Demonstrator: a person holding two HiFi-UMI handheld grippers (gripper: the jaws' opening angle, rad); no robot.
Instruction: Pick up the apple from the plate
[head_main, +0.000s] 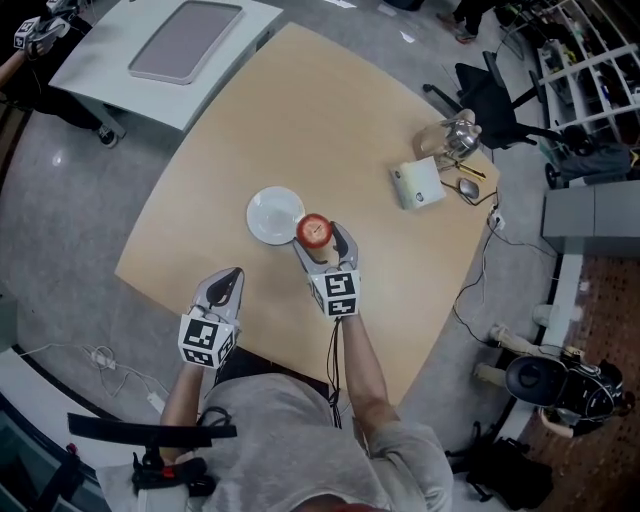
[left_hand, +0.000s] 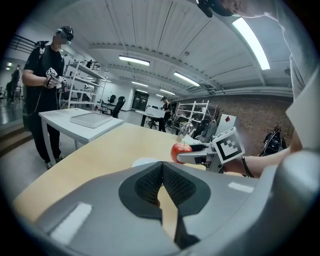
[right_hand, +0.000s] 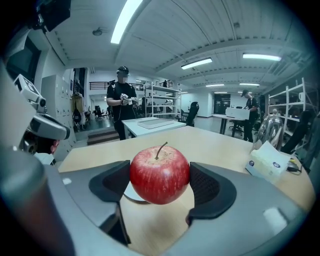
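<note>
Red-skinned with pale flecks, stem pointing up and leaning a little to the right: one apple (right_hand: 160, 174), clamped at its two sides between the dark pads of the right tongs (right_hand: 160, 182). Roughly round, so no clear long axis; stem-to-base line close to upright. Held clear of the desk (head_main: 300, 120), just beside the lower right rim of the one white plate (head_main: 272, 215). Plate bare, flat on the pale wooden top, partly hidden behind the fruit in the right gripper view. Lower left, near the desk's front edge: left tongs (head_main: 228, 280), closed tip to tip with nothing between them, aimed toward the plate and apart from the apple. Two tongs in all, one in each hand, each with its marker cube. Farther right on the desk, well apart from the plate: one pale tissue box (head_main: 418, 184) and, just behind it, one clear glass vessel (head_main: 455, 138).
</note>
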